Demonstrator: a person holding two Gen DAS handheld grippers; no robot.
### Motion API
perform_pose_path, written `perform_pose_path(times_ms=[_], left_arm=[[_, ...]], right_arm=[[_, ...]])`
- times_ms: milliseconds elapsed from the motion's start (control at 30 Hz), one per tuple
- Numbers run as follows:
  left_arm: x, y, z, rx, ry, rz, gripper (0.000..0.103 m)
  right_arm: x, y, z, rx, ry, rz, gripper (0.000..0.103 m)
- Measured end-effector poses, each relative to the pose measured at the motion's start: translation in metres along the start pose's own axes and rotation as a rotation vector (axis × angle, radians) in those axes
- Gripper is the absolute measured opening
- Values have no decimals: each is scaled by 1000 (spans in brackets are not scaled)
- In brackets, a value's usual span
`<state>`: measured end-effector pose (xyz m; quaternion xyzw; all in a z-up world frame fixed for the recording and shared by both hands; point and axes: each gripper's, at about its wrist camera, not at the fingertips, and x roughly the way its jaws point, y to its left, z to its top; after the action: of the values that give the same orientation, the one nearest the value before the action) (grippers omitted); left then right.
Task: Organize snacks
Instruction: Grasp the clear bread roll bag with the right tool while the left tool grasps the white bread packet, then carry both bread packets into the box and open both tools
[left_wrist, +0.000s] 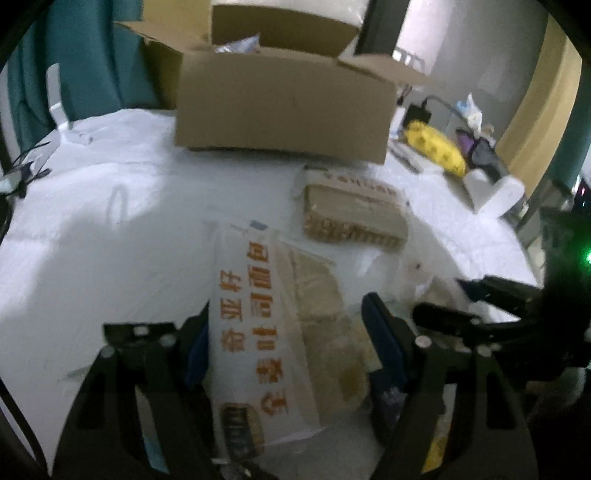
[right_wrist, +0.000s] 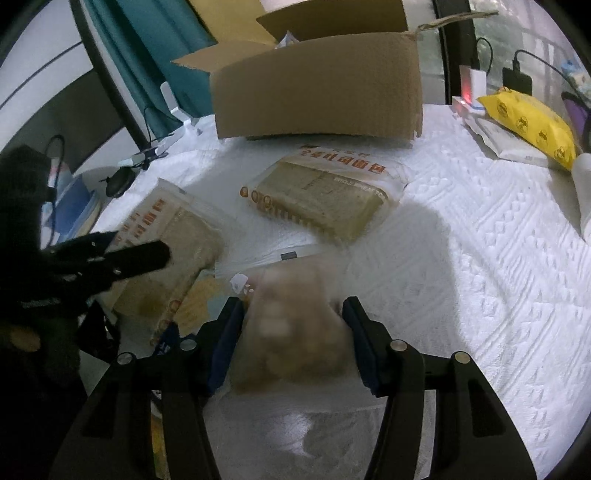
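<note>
Left gripper (left_wrist: 288, 314) held with jaws a little over half open, astride the near toast bag (left_wrist: 258, 332), one blue pad at each long edge of the wrapper; whether pressed against it or merely beside it, impossible to tell. Right gripper (right_wrist: 291, 302) closed to about half width on a clear snack bag (right_wrist: 295, 332), both pads against its sides, pale brown contents blurred, no print legible. Near toast bag laid flat on the white cloth (left_wrist: 110, 240), printed lengthwise in orange: "奇亚籽" and "全麦吐司面包"; small brown panel at its near end, unreadable. Far toast bag (left_wrist: 351, 214) laid apart from the near one, just in front of the cardboard box (left_wrist: 284, 110), printed with the same orange characters along its far edge; in the right wrist view, faint Latin capitals across its clear window, read in part as "WHOLE WHEAT", remainder cut off. Cardboard box stood at the back of the cloth, flaps open, unmarked on the facing wall. Yellow packet (right_wrist: 528, 122) set at the far right edge, dotted with small dark emblems too small to read.
</note>
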<state>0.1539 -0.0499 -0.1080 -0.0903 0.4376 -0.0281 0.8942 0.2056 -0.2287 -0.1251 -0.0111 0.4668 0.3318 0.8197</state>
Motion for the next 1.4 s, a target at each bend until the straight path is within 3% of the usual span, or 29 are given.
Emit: perform_pose_path(times_ms=[133,300,500,833,1400], left_arm=[[12,5,4,-29,51,-26,62],[3,3,9,-3,30,-40,40],[-13,-1,18,4,-8,-95,26],[-40,-2,48,42,-71,-163,24],[-74,28,124,142,-288,-165,24]], right_arm=[[-2,-4,0,28,-8,4,58],[-4,-4,0,45,-22,-10,54],[-10,-2,2,86,-69,-28,49],[-37,15,30,89,-175,-32,49],[-54,25,100,29,-276,-116,49]])
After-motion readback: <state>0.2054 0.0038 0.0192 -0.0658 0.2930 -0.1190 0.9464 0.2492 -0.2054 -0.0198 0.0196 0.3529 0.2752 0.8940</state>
